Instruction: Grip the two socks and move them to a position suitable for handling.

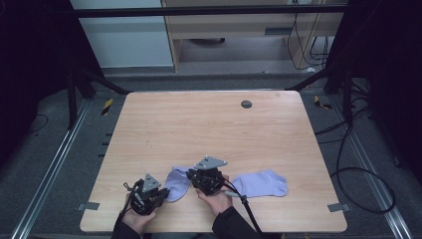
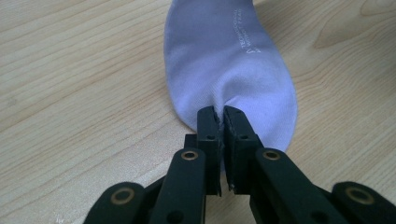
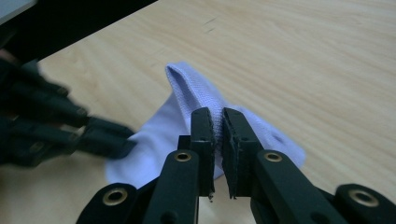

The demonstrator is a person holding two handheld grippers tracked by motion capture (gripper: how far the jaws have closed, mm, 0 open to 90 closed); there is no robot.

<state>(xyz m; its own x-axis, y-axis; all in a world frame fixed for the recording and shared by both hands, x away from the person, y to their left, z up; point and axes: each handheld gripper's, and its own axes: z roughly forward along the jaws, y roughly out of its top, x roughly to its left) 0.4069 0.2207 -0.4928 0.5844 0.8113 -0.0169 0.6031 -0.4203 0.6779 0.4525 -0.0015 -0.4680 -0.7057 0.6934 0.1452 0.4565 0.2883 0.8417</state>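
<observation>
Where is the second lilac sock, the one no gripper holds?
In the high view, this flat lilac sock lies on the wooden table, near its front edge, beside the right gripper.

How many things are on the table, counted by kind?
Lilac socks: 2 (left sock, right sock)
Hand-held tongs: 2 (left tongs, right tongs), both shut on the left sock
Dark round disc in the table: 1
Total: 5

Two lilac socks on the table (image 1: 209, 124) — sock one (image 1: 177, 182) at left, sock two (image 1: 261, 182) at right. Two grippers — left gripper (image 1: 158, 192), right gripper (image 1: 192, 174), each pinching sock one. One dark round disc (image 1: 246, 104) near the far edge.
</observation>
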